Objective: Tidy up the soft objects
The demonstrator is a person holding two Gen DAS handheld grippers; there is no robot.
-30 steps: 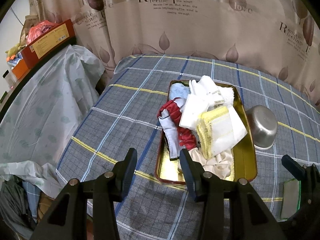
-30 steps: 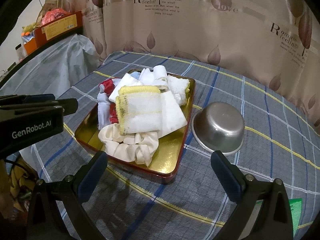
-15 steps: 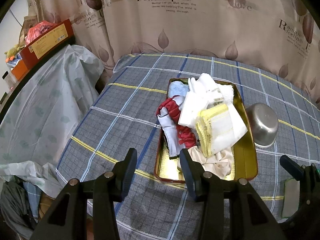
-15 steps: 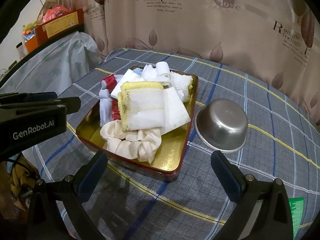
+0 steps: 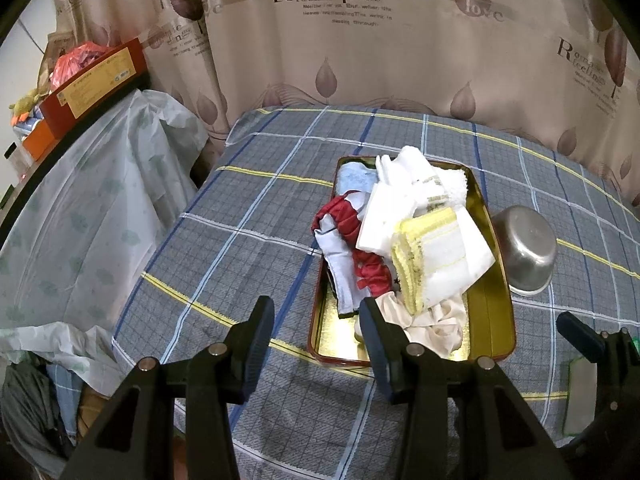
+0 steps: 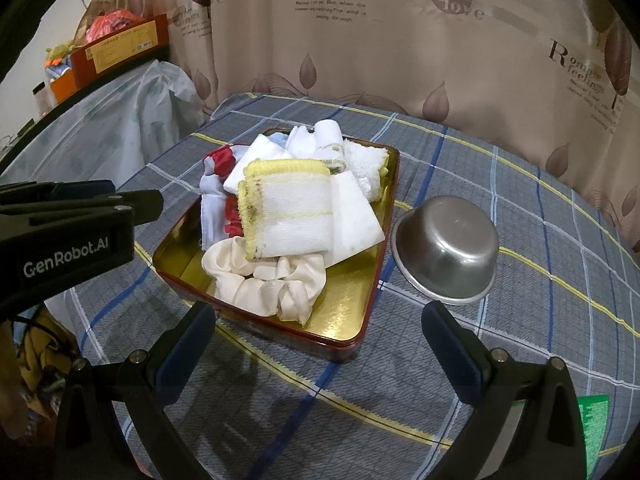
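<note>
Your soft cloths (image 6: 288, 208) lie heaped in the gold tray (image 6: 352, 320) on the checked counter (image 5: 240, 248), beside an upturned steel bowl (image 6: 448, 248). Your left gripper (image 5: 316, 336) and right gripper (image 6: 320, 340) hover with fingers wide, holding nothing, clear of the pile.

Camera setup: two wrist fisheyes, both facing the curtain.
Left view looks down from the near-left, higher; right view sits lower, nearer. Both share the tray (image 5: 496, 280) (image 6: 380, 248) and bowl (image 5: 526, 250) (image 6: 450, 248).

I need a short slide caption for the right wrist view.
Open right gripper before a gold tray piled with cloths, beside an upturned steel bowl.
</note>
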